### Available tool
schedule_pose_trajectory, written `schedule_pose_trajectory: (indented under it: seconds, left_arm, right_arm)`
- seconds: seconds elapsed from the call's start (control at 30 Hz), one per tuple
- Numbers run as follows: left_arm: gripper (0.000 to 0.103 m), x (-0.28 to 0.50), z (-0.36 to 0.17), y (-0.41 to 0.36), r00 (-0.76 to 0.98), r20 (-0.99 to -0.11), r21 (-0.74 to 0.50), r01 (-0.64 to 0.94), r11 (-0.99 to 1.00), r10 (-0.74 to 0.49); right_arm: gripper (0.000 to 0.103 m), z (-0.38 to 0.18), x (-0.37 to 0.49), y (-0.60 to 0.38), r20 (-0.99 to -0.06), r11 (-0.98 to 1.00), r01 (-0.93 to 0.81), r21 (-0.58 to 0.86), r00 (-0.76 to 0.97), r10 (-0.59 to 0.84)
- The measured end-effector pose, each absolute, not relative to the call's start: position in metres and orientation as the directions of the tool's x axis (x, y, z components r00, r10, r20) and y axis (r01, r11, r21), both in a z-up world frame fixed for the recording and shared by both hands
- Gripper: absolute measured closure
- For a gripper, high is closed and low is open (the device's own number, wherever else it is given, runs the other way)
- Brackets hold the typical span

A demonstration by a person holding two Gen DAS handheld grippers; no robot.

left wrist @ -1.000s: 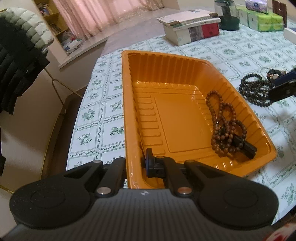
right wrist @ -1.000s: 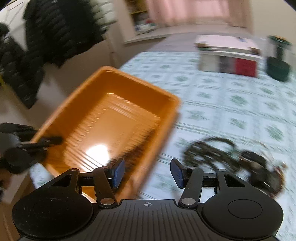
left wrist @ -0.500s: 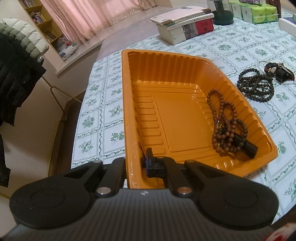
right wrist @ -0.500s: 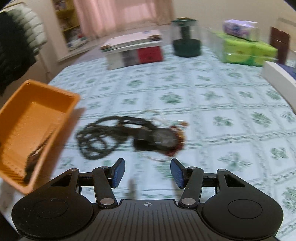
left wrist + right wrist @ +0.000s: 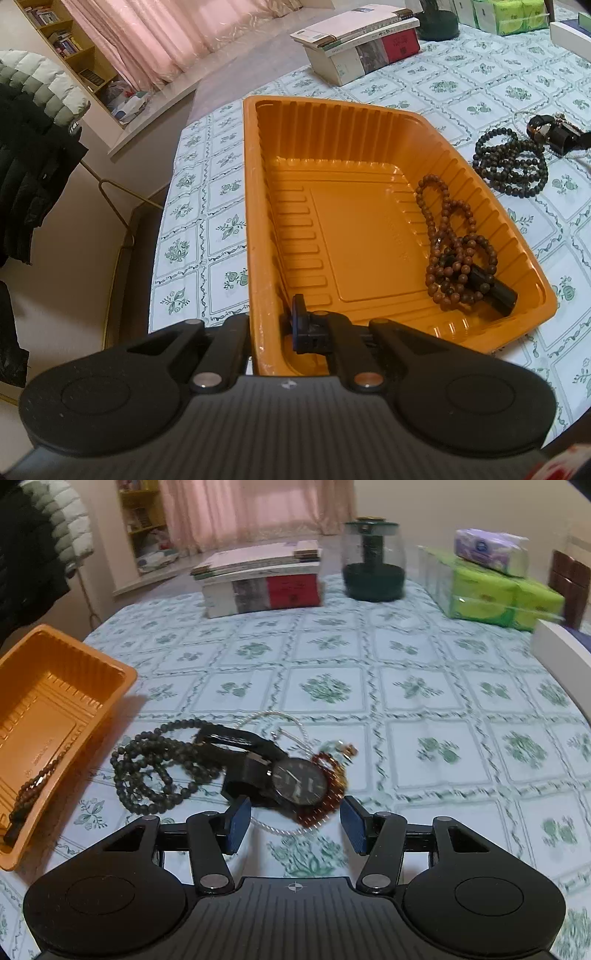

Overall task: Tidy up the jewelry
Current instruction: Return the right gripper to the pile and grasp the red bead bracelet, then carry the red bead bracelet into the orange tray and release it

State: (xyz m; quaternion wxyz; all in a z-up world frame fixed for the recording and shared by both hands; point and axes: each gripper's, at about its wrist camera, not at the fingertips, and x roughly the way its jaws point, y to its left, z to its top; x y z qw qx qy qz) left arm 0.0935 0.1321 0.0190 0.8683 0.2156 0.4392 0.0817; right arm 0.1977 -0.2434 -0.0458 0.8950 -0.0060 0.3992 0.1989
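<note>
My left gripper [image 5: 267, 325] is shut on the near rim of the orange tray [image 5: 258, 236], one finger outside the wall and one inside. In the tray lies a brown bead string [image 5: 448, 251] with a black tassel. On the tablecloth beside the tray lies a pile of jewelry: a dark bead string [image 5: 159, 768], a black wristwatch [image 5: 291, 775], a red bead bracelet [image 5: 328, 797] and a thin silver chain [image 5: 291, 720]. Open and holding nothing, my right gripper [image 5: 295, 821] hovers just in front of the watch. The tray [image 5: 48, 709] sits at the left in the right wrist view.
A stack of books [image 5: 262, 579], a dark green jar [image 5: 373, 565] and green tissue packs [image 5: 495, 594] stand at the far side of the table. A white box [image 5: 561, 646] lies at the right edge. Dark coats [image 5: 29, 155] hang left of the table.
My right gripper has swung from over the tray to the right and down, stopping before the jewelry pile. The left gripper has kept its hold on the tray rim.
</note>
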Motion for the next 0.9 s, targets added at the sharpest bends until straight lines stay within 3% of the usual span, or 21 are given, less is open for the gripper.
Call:
schedule_pose_trajectory:
  seconds: [0.2, 0.47, 0.57, 0.63, 0.7, 0.8, 0.9]
  left_arm:
    - [0.098, 0.094, 0.019, 0.131, 0.6, -0.726, 0.453, 0.05, 0.89, 0.335]
    - [0.098, 0.095, 0.019, 0.132, 0.598, -0.726, 0.458, 0.05, 0.888, 0.34]
    - [0.097, 0.095, 0.018, 0.132, 0.598, -0.725, 0.46, 0.048, 0.887, 0.343]
    - [0.097, 0.095, 0.018, 0.131, 0.599, -0.724, 0.459, 0.047, 0.887, 0.343]
    - [0.097, 0.095, 0.018, 0.131, 0.599, -0.723, 0.459, 0.047, 0.887, 0.343]
    - [0.098, 0.094, 0.018, 0.131, 0.601, -0.722, 0.46, 0.048, 0.887, 0.343]
    - [0.098, 0.095, 0.018, 0.131, 0.603, -0.721, 0.46, 0.048, 0.886, 0.342]
  right_arm:
    - [0.048, -0.055, 0.205, -0.236, -0.737, 0.918, -0.397, 0.016, 0.616, 0.279]
    - [0.049, -0.07, 0.209, -0.246, -0.735, 0.924, -0.374, 0.076, 0.605, 0.305]
    - [0.062, -0.069, 0.207, -0.248, -0.73, 0.925, -0.37, 0.089, 0.608, 0.313]
    - [0.081, -0.066, 0.206, -0.249, -0.731, 0.925, -0.369, 0.096, 0.604, 0.317]
    - [0.091, -0.064, 0.205, -0.251, -0.737, 0.926, -0.362, 0.111, 0.596, 0.321]
    - [0.098, -0.059, 0.199, -0.256, -0.738, 0.932, -0.344, 0.112, 0.6, 0.31]
    - [0.098, -0.053, 0.191, -0.262, -0.733, 0.94, -0.327, 0.103, 0.614, 0.294]
